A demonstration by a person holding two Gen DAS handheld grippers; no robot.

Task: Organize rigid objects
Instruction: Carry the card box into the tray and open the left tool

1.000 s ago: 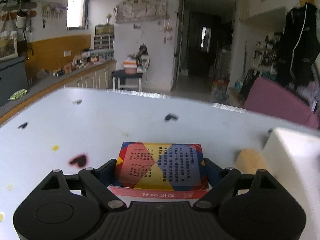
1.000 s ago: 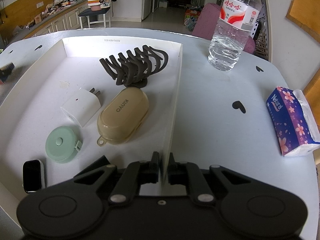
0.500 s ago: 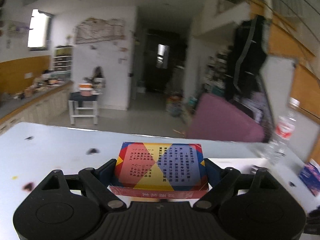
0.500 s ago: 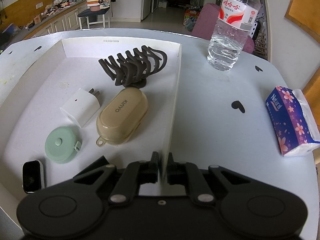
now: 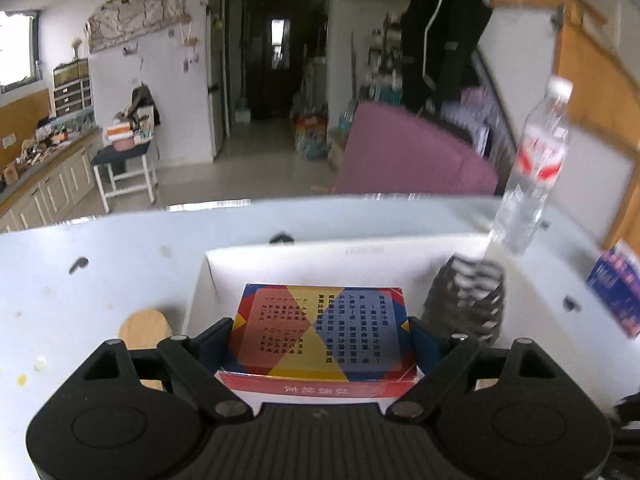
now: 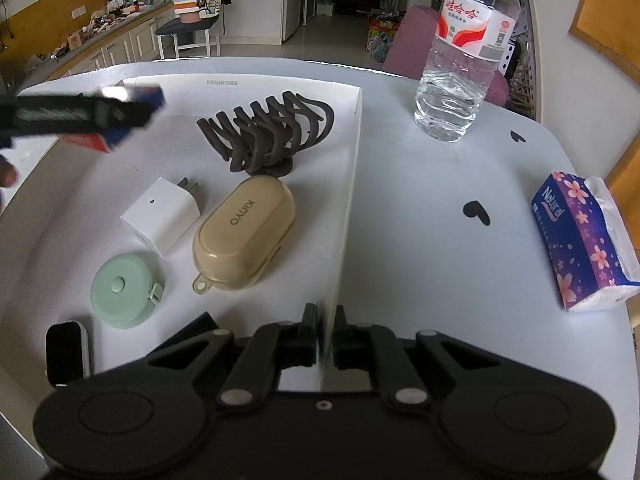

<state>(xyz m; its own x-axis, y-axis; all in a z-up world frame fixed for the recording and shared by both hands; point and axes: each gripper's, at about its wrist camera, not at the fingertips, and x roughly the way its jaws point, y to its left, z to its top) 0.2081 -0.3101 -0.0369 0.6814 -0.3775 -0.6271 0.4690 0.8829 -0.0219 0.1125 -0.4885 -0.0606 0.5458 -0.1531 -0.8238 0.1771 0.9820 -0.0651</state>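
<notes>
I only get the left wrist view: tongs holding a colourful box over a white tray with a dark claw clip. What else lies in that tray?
Observer: A white charger plug lies beside a tan Kinyo case.
Operator: What are the other tongs doing?
Observer: The right tongs are shut on the tray, on its right wall.
Operator: Anything near them?
Observer: A mint-green round case, left of them inside the tray.

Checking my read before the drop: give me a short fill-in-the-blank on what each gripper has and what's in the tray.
1. The left gripper holds a colourful ____ over the white tray.
2. The right gripper is pinched on the tray's ____.
3. The water bottle stands ____ the tray.
4. The tan case lies beside a white ____.

Missing words: box; wall; outside; charger
</notes>
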